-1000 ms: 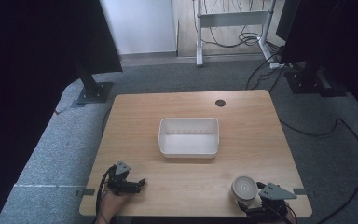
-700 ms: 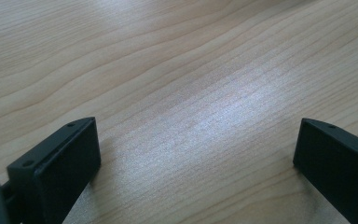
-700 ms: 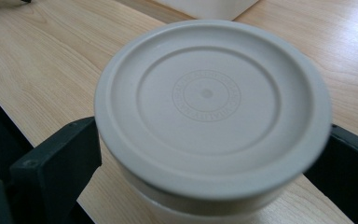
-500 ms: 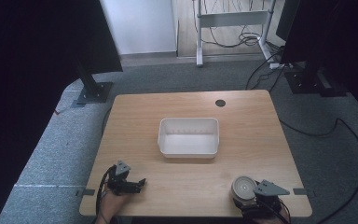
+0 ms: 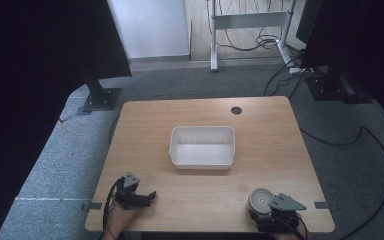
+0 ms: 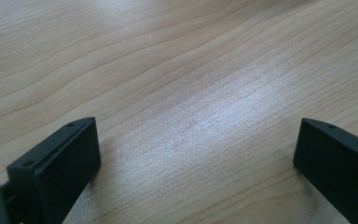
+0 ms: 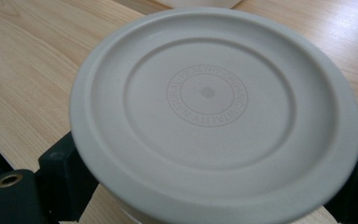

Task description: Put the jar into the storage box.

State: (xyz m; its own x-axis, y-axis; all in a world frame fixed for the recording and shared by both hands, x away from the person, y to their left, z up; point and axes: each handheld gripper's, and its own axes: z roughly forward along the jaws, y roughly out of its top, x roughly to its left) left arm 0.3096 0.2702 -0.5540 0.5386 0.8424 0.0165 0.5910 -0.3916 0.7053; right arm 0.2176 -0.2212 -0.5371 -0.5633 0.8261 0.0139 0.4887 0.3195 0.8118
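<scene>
One wooden table (image 5: 280,135) was recorded, with one white rectangular bin (image 5: 202,146) at its centre. One left gripper (image 5: 136,196) was seen at the near left edge; in the left gripper view its jaws were held wide apart over bare wood. One right gripper (image 5: 270,216) was seen at the near right edge, with one round white lidded container (image 5: 261,200) against its front. The embossed ring of lettering on the lid (image 7: 207,93) was legible only in the right gripper view, where the jaws flanked the container; contact could not be told.
</scene>
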